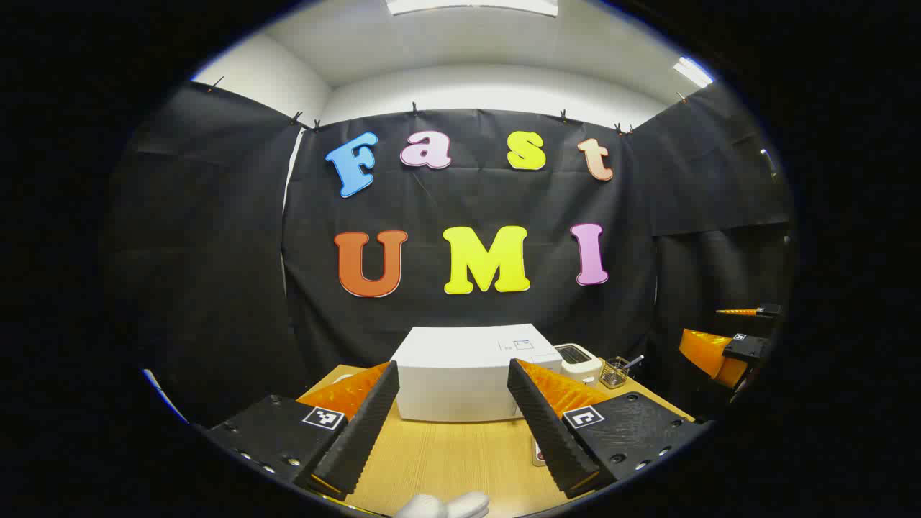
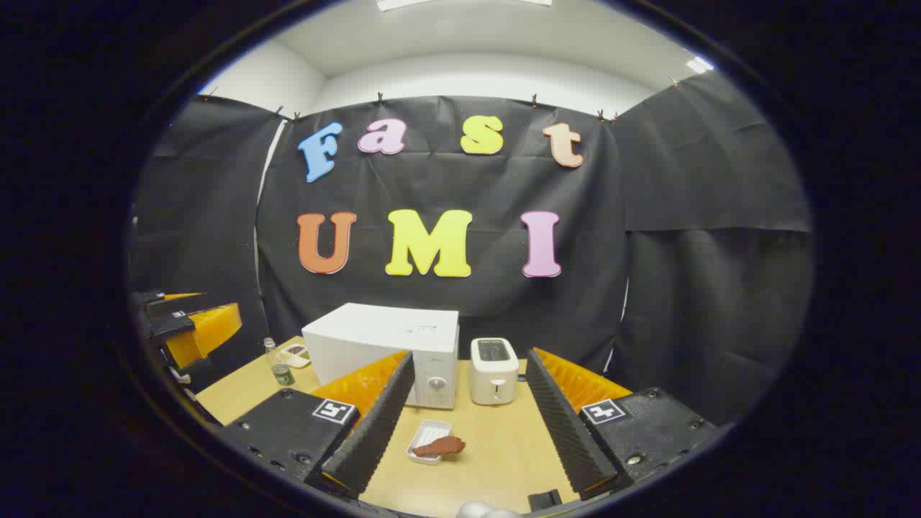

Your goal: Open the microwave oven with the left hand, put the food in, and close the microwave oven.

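The white microwave [image 1: 460, 374] stands shut on the wooden table [image 1: 446, 460], straight ahead of my left gripper [image 1: 460, 432], which is open and holds nothing. In the right gripper view the microwave [image 2: 381, 342] sits at centre left, its knob panel [image 2: 437, 383] on its right end. The food, a brown piece on a small white tray [image 2: 435, 446], lies on the table in front of that panel, between the fingers of my open right gripper [image 2: 460, 435] but farther off. The other gripper shows at each view's edge: right [image 1: 727, 345], left [image 2: 191, 324].
A white toaster [image 2: 493, 369] stands just right of the microwave. A wire basket with a utensil [image 1: 616, 370] sits beyond the toaster. A small bottle [image 2: 279, 367] and a dish [image 2: 295, 352] stand left of the microwave. Black cloth walls close the booth.
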A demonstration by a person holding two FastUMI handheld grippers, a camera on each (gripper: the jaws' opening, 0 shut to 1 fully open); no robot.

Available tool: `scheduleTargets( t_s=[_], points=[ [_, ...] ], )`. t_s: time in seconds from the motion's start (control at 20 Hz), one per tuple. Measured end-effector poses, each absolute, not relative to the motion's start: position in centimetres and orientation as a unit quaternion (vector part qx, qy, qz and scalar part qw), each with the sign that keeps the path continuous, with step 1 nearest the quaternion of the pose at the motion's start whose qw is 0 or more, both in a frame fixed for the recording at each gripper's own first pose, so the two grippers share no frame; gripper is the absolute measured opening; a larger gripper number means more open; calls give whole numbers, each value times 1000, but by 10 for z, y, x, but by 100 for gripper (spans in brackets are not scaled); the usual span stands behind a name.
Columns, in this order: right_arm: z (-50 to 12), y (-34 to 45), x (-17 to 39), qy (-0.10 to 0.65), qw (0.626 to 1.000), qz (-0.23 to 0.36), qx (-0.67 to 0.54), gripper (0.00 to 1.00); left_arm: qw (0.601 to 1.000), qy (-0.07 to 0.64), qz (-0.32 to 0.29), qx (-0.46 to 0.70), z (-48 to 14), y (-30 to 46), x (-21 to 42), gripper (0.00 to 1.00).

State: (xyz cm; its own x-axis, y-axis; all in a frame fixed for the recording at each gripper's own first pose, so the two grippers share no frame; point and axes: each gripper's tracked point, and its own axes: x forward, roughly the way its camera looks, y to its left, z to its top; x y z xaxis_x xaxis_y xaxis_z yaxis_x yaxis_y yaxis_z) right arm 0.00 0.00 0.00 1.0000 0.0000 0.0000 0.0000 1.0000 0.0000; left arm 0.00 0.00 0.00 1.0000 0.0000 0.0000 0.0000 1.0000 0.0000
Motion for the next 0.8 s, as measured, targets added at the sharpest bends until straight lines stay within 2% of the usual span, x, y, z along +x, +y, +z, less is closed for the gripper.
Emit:
scheduleTargets(
  t_s=[0.05, 0.1, 0.5, 0.55, 0.6, 0.75, 0.8],
  points=[
    [1, -1, 1, -1, 1000, -2, 2, 99, 1000, -2, 0, 2, 1, -1, 0, 87],
    [1, -2, 1, -1, 1000, -4, 3, 99, 1000, -4, 0, 4, 2, 0, 1, 95],
    [3, -5, 1, -8, 1000, -17, 1, 99, 1000, -8, -6, 14, 2, 2, 2, 94],
    [2, -6, 0, -8, 1000, -19, 0, 92, 1000, -6, -7, 12, -1, 2, 2, 95],
    [1, -7, -1, -8, 1000, -21, 0, 99, 1000, -6, -7, 11, -3, 3, 1, 95],
    [2, -11, -4, -12, 1000, -29, -1, 99, 1000, -7, -10, 19, -9, 1, 4, 95],
    [1, -14, -5, -13, 999, -31, -1, 92, 1000, -6, -12, 21, -13, -2, 8, 95]
  ],
)
